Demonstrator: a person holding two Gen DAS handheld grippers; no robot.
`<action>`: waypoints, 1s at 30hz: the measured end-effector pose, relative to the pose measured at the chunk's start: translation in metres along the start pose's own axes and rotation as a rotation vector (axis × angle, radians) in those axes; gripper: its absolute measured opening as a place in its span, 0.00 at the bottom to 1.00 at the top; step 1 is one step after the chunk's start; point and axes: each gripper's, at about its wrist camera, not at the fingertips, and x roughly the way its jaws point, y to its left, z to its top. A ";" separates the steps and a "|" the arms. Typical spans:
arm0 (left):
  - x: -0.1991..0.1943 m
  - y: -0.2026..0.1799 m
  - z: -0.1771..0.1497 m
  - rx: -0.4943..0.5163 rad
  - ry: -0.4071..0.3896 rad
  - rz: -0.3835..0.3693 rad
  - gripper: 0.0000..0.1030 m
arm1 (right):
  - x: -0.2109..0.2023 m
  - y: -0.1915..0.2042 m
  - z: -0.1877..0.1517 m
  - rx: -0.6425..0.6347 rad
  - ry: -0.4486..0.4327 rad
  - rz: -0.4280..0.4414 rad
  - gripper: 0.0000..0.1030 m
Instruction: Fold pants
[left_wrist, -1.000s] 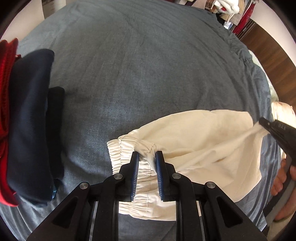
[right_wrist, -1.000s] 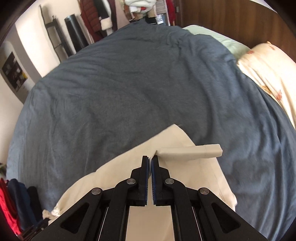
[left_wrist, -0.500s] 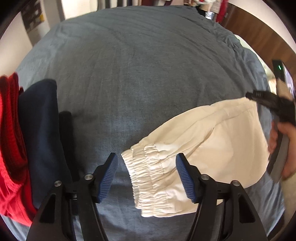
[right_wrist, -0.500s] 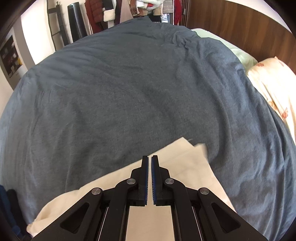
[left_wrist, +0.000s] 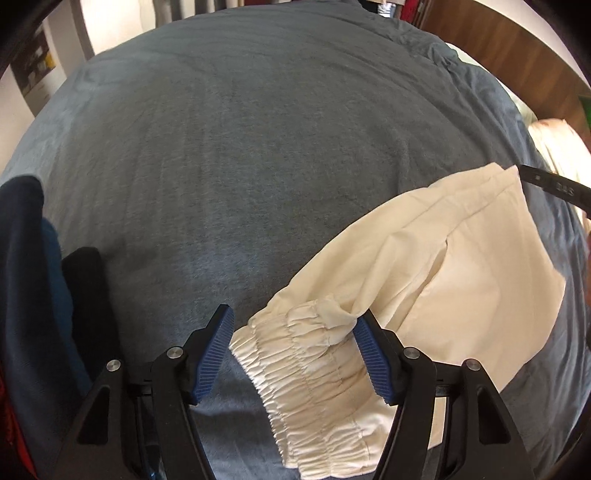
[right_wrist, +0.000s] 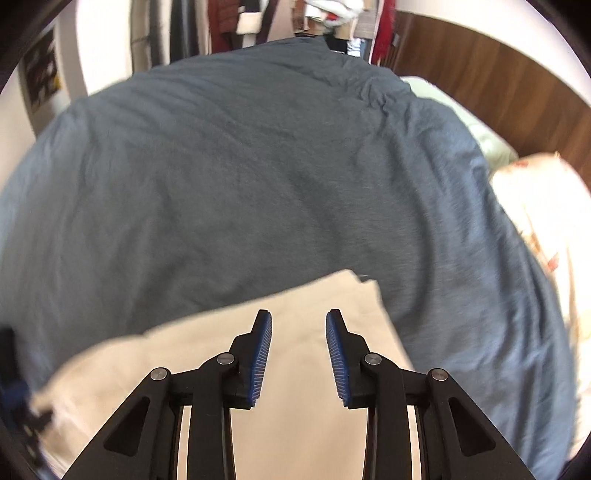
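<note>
Cream pants (left_wrist: 443, 266) lie folded on the blue-grey duvet (left_wrist: 240, 147), with the gathered elastic waistband (left_wrist: 306, 354) nearest the left wrist camera. My left gripper (left_wrist: 294, 314) stands open just over that waistband, its blue pads well clear of the cloth. In the right wrist view the leg end of the pants (right_wrist: 184, 350) lies flat under my right gripper (right_wrist: 299, 314). Its jaws are opening and nothing is pinched between them. One black finger (left_wrist: 554, 186) of the right gripper shows at the far corner of the pants.
Folded dark blue clothes (left_wrist: 29, 277) and a black piece (left_wrist: 88, 295) are stacked at the left, with red cloth (left_wrist: 11, 424) beneath. A floral pillow (right_wrist: 546, 206), a pale green pillow (right_wrist: 472, 125) and a wooden headboard (right_wrist: 498, 81) lie right. Hanging clothes (right_wrist: 258, 18) are beyond.
The left gripper let go of the waistband and opened wide. The right gripper, shut on the leg end before, has parted its jaws, and the pants now lie flat on the duvet.
</note>
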 end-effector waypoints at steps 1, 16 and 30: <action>0.001 -0.003 0.000 0.015 -0.003 0.009 0.63 | -0.001 -0.003 -0.003 -0.023 -0.010 -0.016 0.30; 0.015 -0.038 0.006 0.241 -0.011 0.037 0.48 | 0.043 -0.044 0.000 -0.103 -0.029 0.012 0.43; 0.000 -0.026 0.000 0.172 -0.036 -0.013 0.22 | 0.060 -0.042 0.000 -0.073 0.006 0.080 0.09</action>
